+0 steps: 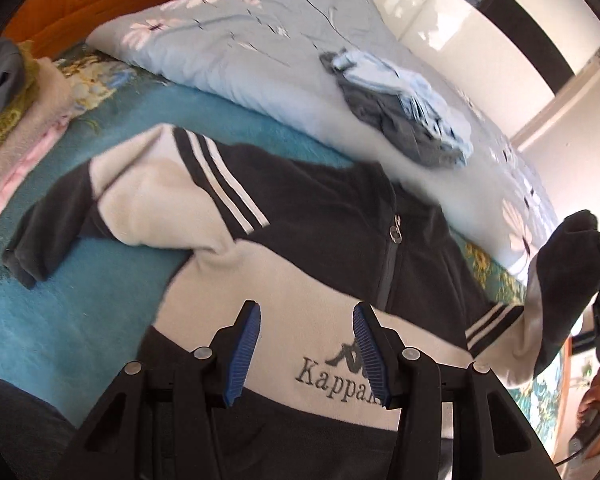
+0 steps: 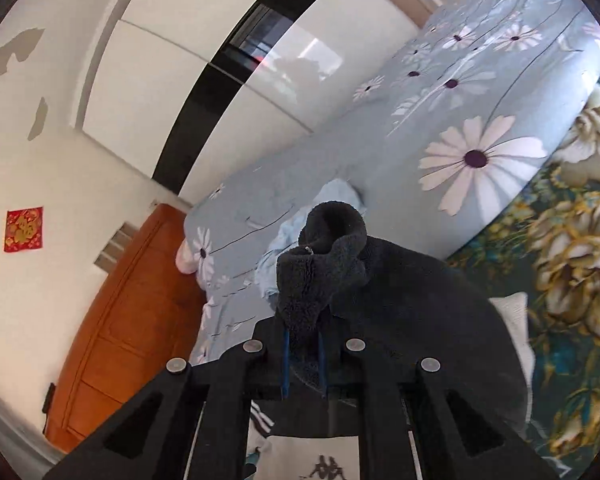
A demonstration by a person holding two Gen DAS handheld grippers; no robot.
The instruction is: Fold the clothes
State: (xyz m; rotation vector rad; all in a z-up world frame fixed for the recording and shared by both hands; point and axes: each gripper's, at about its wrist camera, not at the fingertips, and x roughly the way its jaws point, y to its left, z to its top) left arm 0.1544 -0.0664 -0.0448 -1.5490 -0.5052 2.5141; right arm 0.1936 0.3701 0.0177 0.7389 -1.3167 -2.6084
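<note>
Jacket (image 1: 300, 232): flat on bed (image 1: 80, 320), front up, zipper along long axis. Right gripper (image 2: 304, 356): clamped on sleeve cuff (image 2: 324, 256), raised off jacket's right edge; fold goes inward across chest. Left gripper (image 1: 306, 354): jaws apart, empty, over logo (image 1: 336, 372).

jacket (image 1: 308, 216): 1 | quilt (image 1: 260, 40): 1 | tools: 2 | door (image 2: 132, 320): 1

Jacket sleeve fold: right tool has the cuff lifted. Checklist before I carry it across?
1. Right tool shut on the sleeve cuff: ok.
2. Left tool open above the Kappa jacket, holding nothing: ok.
3. Jacket front zipped and lying flat: ok.
4. Other sleeve already folded in: not ok, it still lies out on the teal blanket.
5. Hem edge straight: cannot tell, hidden below the left tool.
</note>
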